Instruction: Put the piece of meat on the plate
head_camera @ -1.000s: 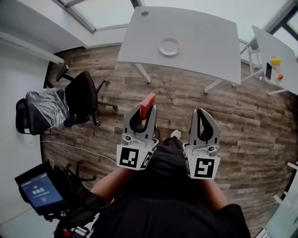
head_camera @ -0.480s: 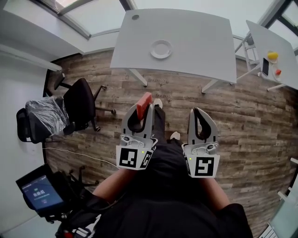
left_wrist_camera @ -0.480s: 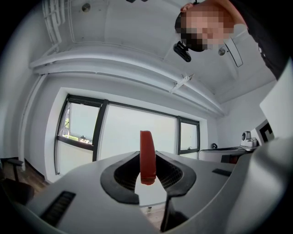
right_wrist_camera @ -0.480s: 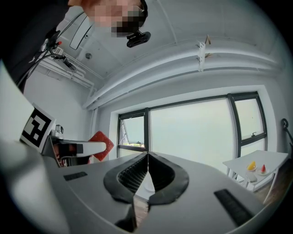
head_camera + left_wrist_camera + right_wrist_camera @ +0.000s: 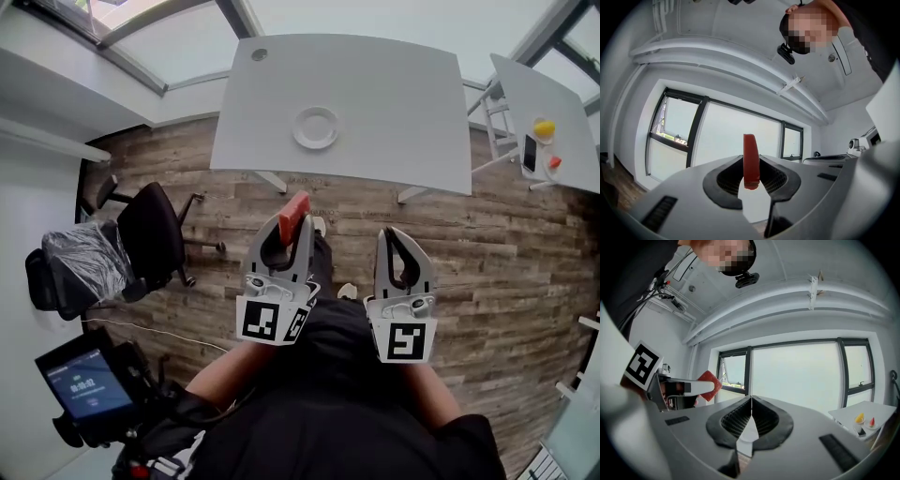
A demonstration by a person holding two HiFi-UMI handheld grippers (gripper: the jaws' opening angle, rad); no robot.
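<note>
Head view: left gripper (image 5: 292, 230) clamped on piece of meat (image 5: 294, 210), red end jutting past its tips; right gripper (image 5: 394, 236) alongside; plate (image 5: 316, 127) on table (image 5: 403, 94), well ahead of both.
Left gripper view: meat upright between the jaws.
Right gripper view: jaws together, empty.

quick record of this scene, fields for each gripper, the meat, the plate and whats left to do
left gripper: shut on the meat, held over the wooden floor
right gripper: shut, nothing in it
meat: red slab, on edge between the left gripper's pads, its end sticking out past the tips
plate: white, empty, on the grey table ahead of both grippers
left to do: meat not yet on the plate
</note>
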